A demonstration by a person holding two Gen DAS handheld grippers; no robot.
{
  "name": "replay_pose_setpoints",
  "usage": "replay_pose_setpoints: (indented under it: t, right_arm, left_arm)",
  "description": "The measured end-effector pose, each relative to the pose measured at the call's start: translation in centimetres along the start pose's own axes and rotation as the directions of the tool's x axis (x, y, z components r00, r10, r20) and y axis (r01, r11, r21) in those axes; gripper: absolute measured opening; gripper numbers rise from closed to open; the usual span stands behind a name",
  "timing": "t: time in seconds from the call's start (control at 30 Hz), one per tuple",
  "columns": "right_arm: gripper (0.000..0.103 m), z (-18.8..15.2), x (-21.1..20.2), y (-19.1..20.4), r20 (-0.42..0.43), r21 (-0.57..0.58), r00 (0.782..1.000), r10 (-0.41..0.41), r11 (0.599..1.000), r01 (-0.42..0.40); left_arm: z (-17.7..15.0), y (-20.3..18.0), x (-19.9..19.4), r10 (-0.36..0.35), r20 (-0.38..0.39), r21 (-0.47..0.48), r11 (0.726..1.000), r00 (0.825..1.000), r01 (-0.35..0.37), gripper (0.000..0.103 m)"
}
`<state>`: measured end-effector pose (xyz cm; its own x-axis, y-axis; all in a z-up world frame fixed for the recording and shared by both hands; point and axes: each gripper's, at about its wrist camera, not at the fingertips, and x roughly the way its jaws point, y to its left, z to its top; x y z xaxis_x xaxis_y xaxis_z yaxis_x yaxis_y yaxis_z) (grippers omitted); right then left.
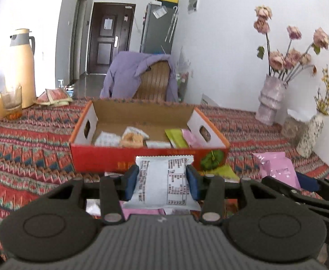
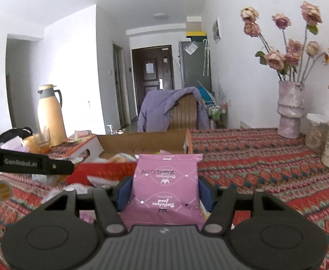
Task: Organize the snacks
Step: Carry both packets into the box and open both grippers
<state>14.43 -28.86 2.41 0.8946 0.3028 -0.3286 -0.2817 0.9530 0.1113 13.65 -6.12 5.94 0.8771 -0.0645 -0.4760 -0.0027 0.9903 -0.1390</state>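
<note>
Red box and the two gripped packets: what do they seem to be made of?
Red box: cardboard, seemingly; raw brown inside, printed red outside, punched handle holes.
White packet: thin printed plastic film, probably; crimped top edge, slight sheen.
Pink packet: similar film, matte-looking, puffy.

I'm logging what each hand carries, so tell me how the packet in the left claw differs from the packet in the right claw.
The white snack packet in the left claw is pale with dense black print; the pink snack packet in the right claw is pink with white lettering and line patterns. The white packet looks narrower between the pads than the pink one. Both are sealed pouches, clamped by their sides, facing the red cardboard box.
</note>
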Motion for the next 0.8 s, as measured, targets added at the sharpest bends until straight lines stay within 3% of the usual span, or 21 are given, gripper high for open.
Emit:
replay_pose_setpoints:
  t: [0.27,0.8]
  right_arm:
    - [0.061,3.6,4.4,1.4,0.007,-0.021,0.999,0.037,0.999,-0.037]
    - [0.061,9.5,17.0,3.0,-0.143,-0.031,0.987,0.079,0.996,-0.084]
  left_arm:
    - [3.3,1.2,2.3,0.012,0.039,-0.003,1.000,0.999,-0.012,0.046]
    - [7.8,5.2,10.6,0.072,0.030,-0.083,0.994,0.997,-0.069,0.046]
